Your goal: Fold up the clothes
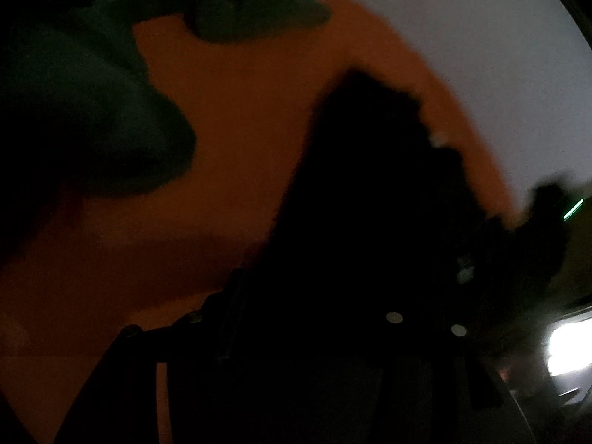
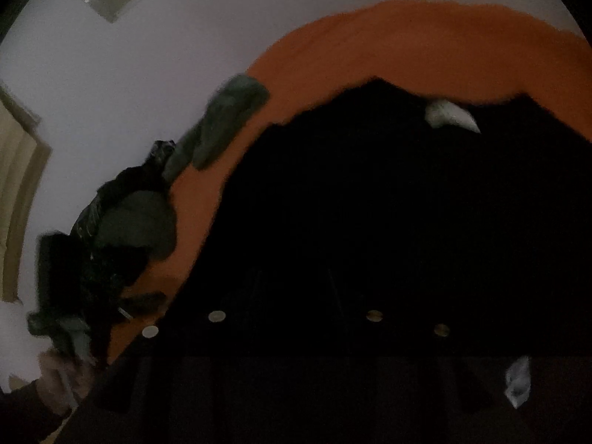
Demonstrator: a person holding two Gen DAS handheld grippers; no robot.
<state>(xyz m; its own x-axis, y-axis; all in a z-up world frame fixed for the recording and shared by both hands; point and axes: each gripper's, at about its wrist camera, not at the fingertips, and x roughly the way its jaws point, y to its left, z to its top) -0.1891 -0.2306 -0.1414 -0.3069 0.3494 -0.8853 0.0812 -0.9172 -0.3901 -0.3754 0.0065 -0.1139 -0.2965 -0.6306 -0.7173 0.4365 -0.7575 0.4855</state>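
**Black garment spread out, fold not yet visible**

- Orange bedcover (image 2: 425, 48) filled most of both views, a pale wall above it. Whether it lay on a bed or a surface could not be told.
- Black garment (image 2: 388, 192) sprawled across the centre and right of the right wrist view, a pale tag (image 2: 449, 114) near its upper edge. Too dark to make out any crease; judged unfolded or only begun.
- Heap of dark clothes (image 2: 111, 244) at left of that view, loose and unfolded; a grey-green piece (image 2: 225, 118) just above it. Most of the job judged still ahead.
- No basket, bin or drawer seen.
- Right gripper (image 2: 296, 333): fingers lost against the black cloth, so grip uncertain.
- Left gripper (image 1: 314, 333): fingers in silhouette; gap and hold could not be told.
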